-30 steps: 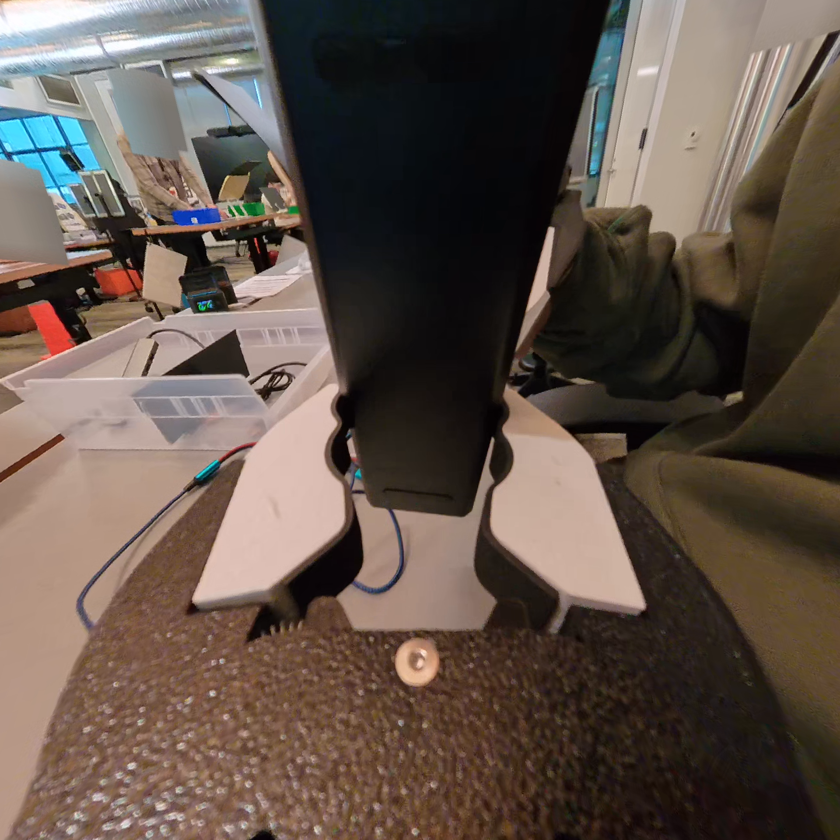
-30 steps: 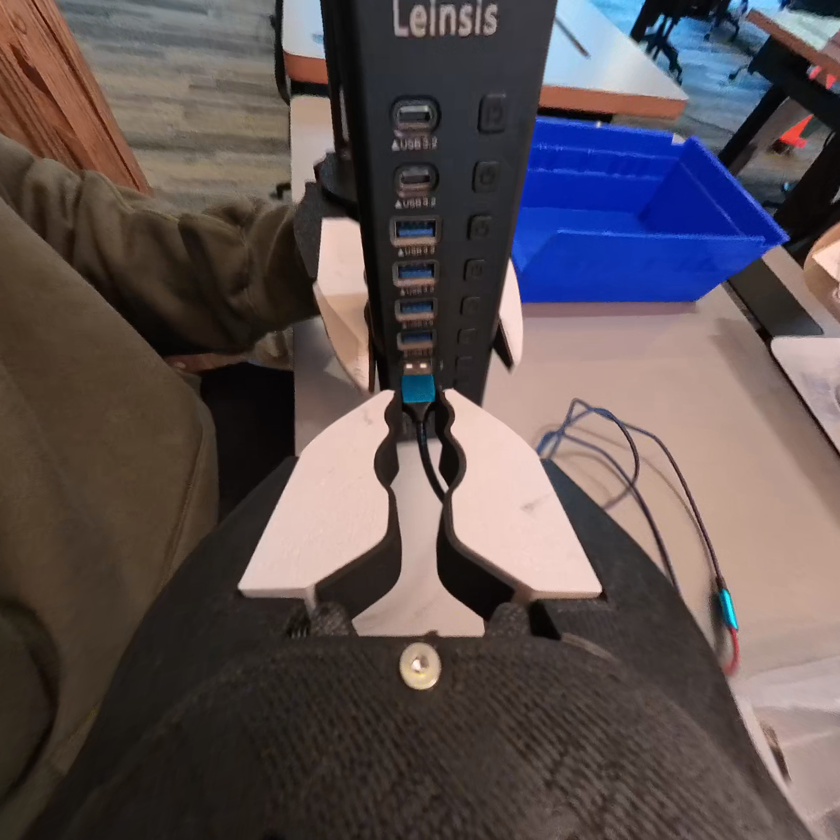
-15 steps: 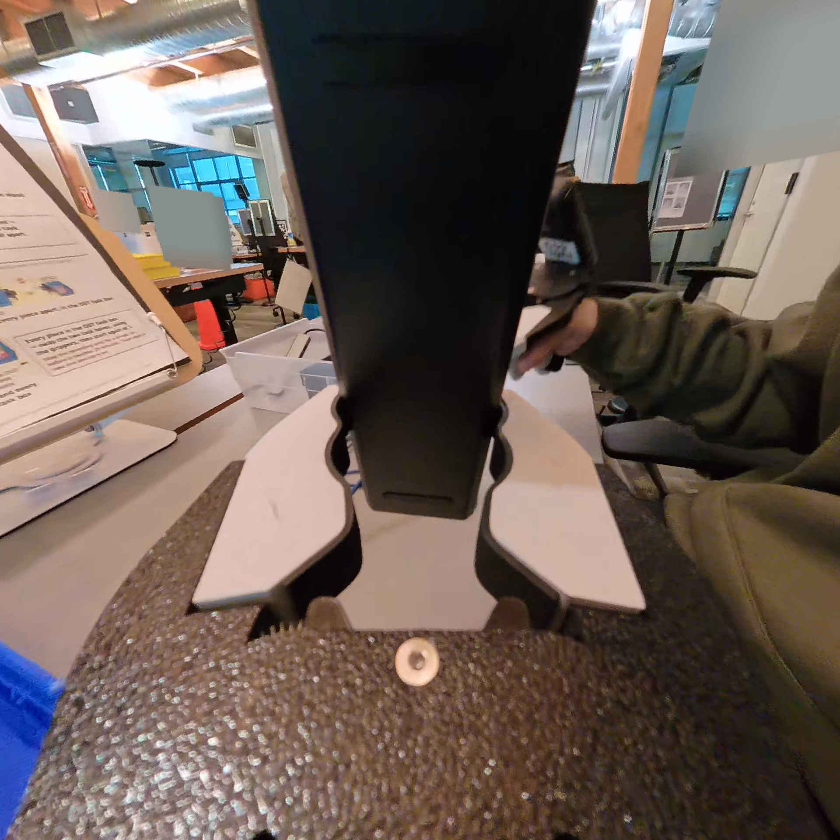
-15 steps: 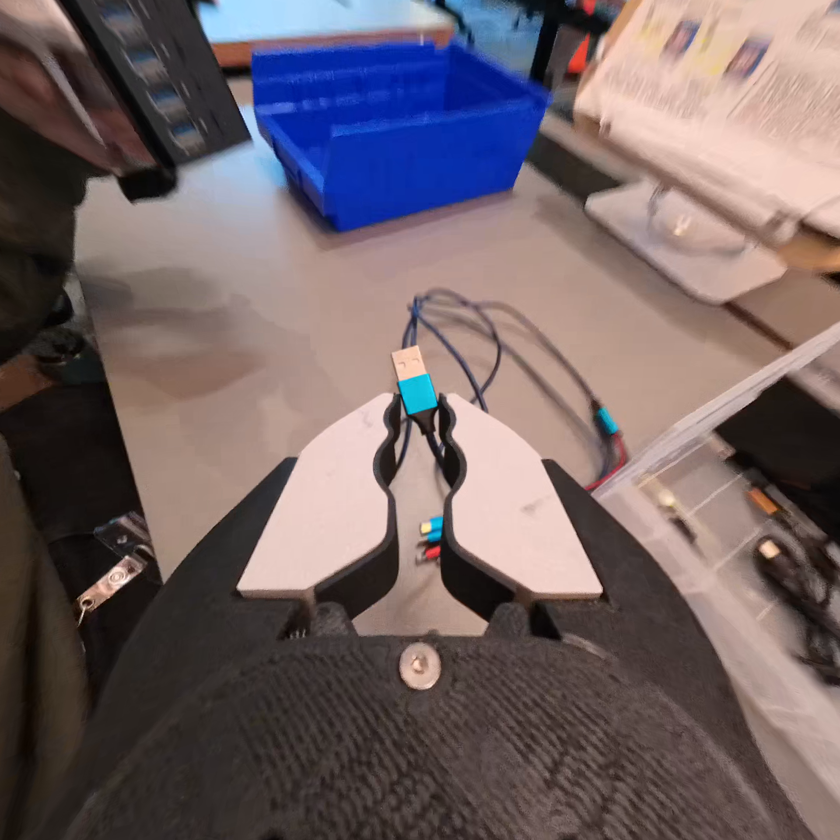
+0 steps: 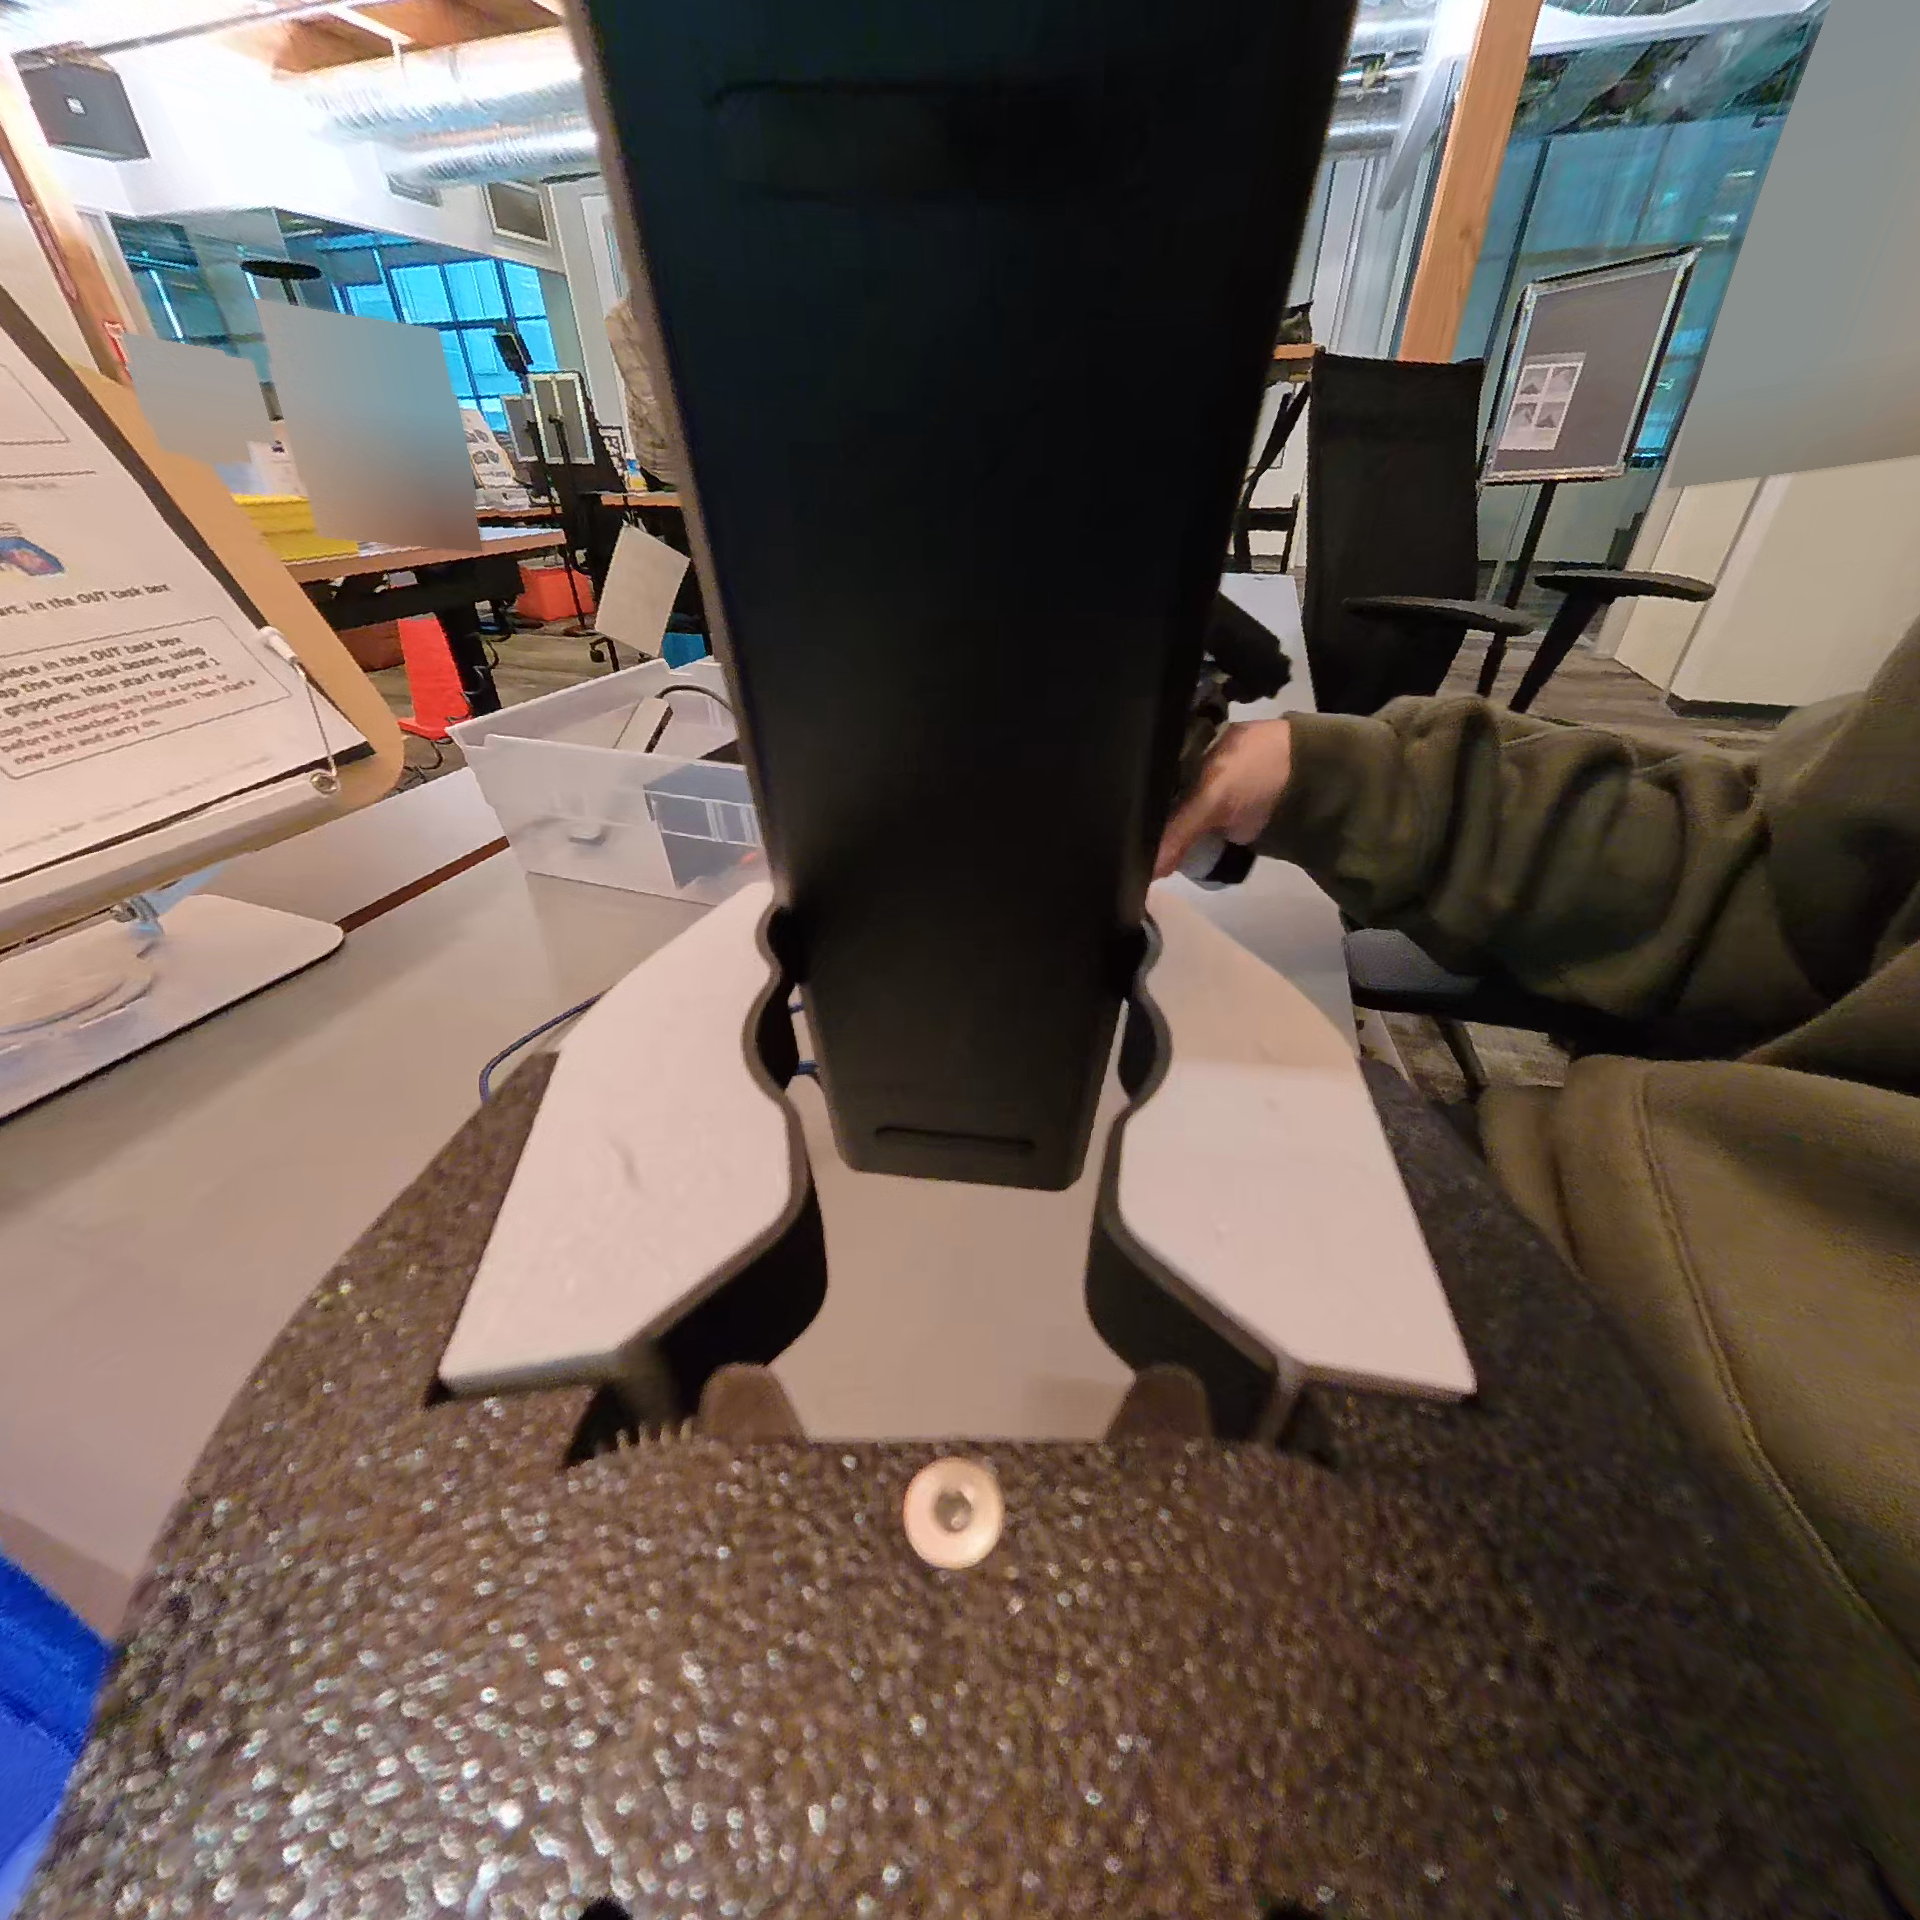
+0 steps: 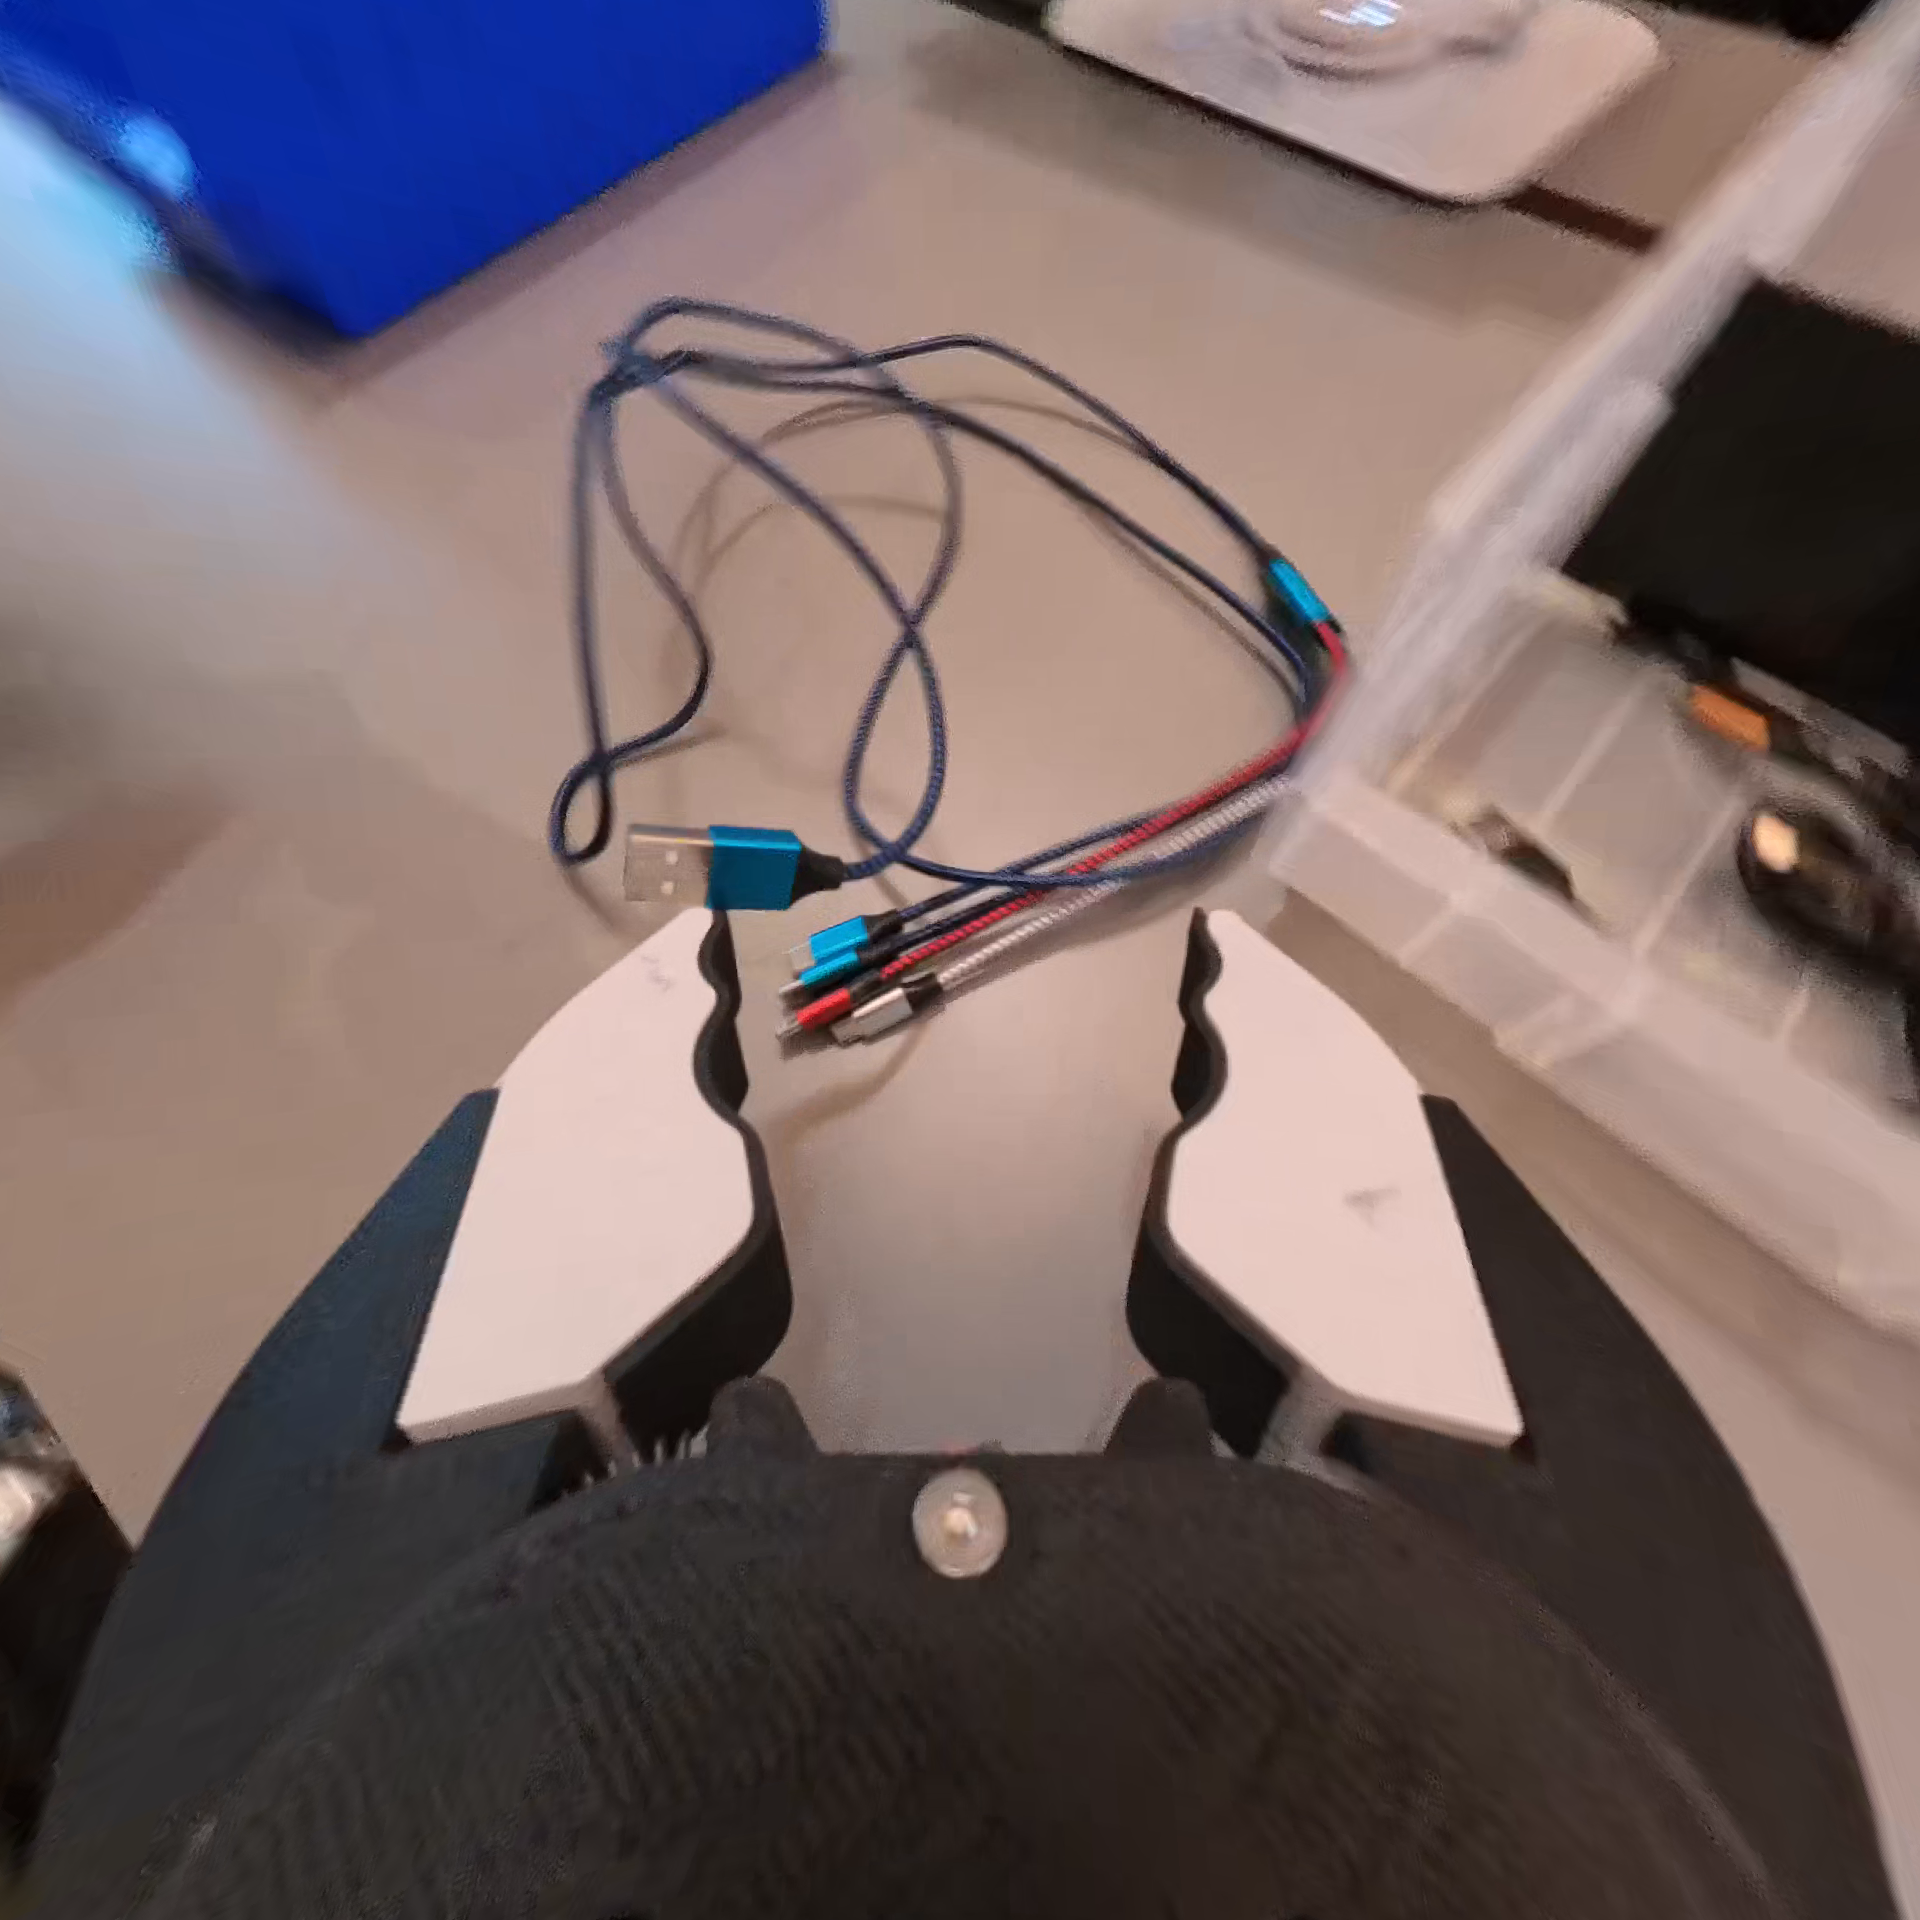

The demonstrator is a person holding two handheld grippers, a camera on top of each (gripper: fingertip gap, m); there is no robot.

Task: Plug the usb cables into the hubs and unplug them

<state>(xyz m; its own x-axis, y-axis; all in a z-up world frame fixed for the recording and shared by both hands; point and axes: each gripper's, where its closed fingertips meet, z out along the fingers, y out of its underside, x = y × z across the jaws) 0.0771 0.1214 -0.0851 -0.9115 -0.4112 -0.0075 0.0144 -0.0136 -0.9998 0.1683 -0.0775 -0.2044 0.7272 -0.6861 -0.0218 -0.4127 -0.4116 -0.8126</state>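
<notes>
Grey and bare over most of its top, the table [image 6: 1039, 260] carries the work in an open office with desks and windows behind. At its far left corner in the right wrist view stands a blue bin [image 6: 436, 135]; along its right edge sits a clear plastic organizer [image 6: 1558, 831] holding dark cables.

The left gripper [image 5: 956, 935] is clenched on the lower end of a tall black USB hub [image 5: 966, 520], whose plain back faces the camera and which rises upright out of the frame. Beyond it a hand [image 5: 1226, 790] in an olive sleeve [image 5: 1507, 831] holds the other gripper over the table, though the hub hides most of that tool. A document stand [image 5: 135, 644] occupies the table's left side.

The right gripper [image 6: 956, 925] is released, its jaws spread wide above the tabletop and holding nothing. Just past its left fingertip [image 6: 707, 935] lies the USB cable [image 6: 748, 582], its blue-shelled plug [image 6: 717, 865] pointing left on the table and its braided cord looping away toward the far edge. Three small connectors [image 6: 852, 987], blue, red and silver, lie between the fingertips.
</notes>
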